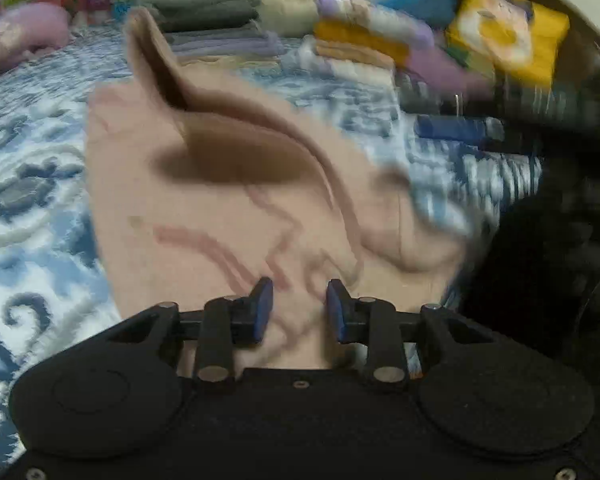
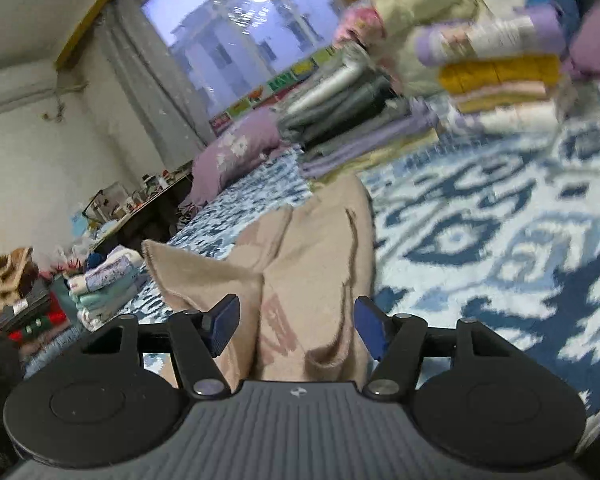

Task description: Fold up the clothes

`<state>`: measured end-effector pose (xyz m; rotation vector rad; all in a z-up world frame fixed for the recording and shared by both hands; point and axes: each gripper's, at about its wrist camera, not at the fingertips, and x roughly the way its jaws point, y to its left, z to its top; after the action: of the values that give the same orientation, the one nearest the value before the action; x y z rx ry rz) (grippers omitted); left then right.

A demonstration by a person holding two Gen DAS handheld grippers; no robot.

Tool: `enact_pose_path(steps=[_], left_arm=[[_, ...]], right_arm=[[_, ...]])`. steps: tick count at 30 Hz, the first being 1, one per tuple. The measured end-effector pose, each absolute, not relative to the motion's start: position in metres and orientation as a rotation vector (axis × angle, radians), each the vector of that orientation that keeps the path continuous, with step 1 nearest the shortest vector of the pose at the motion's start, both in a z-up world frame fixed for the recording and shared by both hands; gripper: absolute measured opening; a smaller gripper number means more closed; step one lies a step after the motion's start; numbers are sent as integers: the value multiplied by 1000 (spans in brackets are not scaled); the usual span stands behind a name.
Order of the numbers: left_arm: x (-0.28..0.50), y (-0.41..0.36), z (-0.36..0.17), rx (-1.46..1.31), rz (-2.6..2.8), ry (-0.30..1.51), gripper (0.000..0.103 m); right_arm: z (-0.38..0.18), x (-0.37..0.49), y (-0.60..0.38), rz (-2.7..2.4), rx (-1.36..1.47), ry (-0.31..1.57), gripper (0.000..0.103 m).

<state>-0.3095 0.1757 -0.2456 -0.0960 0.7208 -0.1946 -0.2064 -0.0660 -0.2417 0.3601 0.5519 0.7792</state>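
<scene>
we have the beige garment (image 1: pixel 236 216) half folded on the blue patterned bed (image 1: pixel 32 184), left hand-held gripper (image 1: pixel 299 308) pinching a fold of it, right hand-held gripper (image 2: pixel 296 326) loose around cloth; the raised flap may flop askew.

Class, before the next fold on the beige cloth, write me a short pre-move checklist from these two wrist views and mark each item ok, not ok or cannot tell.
1. Beige cloth lies on the blue patterned bedspread: ok.
2. Cloth flat and smooth: not ok; one flap stands up and creases show.
3. Left gripper has cloth between its fingers: ok; whether the pads pinch it, cannot tell.
4. Right gripper jaws stand apart with cloth between them: ok; firm grip, cannot tell.
5. Folded stacks sit clear of the cloth: ok.
6. Pictures sharp enough to judge the edges: not ok; the left view is blurred.
</scene>
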Motion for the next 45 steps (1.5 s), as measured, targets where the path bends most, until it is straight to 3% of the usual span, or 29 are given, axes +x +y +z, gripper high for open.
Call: enact_pose_path(steps=[4, 6, 16, 18, 19, 20, 21, 27, 36, 45], left_arm=[[-316, 211, -218, -309, -171, 594, 30], [-310, 225, -217, -423, -151, 565, 42], [-259, 261, -218, -737, -45, 498, 45], [-254, 261, -214, -695, -3, 485, 37], [-251, 261, -211, -667, 20, 479, 28], [-248, 262, -210, -635, 44, 478, 11], [-245, 264, -209, -601, 68, 480, 6], [-225, 297, -210, -564, 34, 475, 4], [-195, 334, -228, -569, -32, 526, 4], [-183, 346, -237, -576, -96, 585, 4]], right_arm=[[-238, -225, -46, 834, 198, 512, 66], [-237, -236, -34, 875, 111, 493, 67], [-248, -280, 15, 1007, -220, 430, 68], [-249, -280, 17, 997, -232, 427, 69], [-250, -279, 18, 989, -233, 428, 69], [-250, -278, 19, 981, -233, 430, 70], [-251, -277, 20, 974, -234, 431, 71], [-258, -277, 28, 951, -254, 439, 76], [-253, -314, 57, 904, -477, 217, 78], [-253, -333, 91, 976, -599, 146, 77]])
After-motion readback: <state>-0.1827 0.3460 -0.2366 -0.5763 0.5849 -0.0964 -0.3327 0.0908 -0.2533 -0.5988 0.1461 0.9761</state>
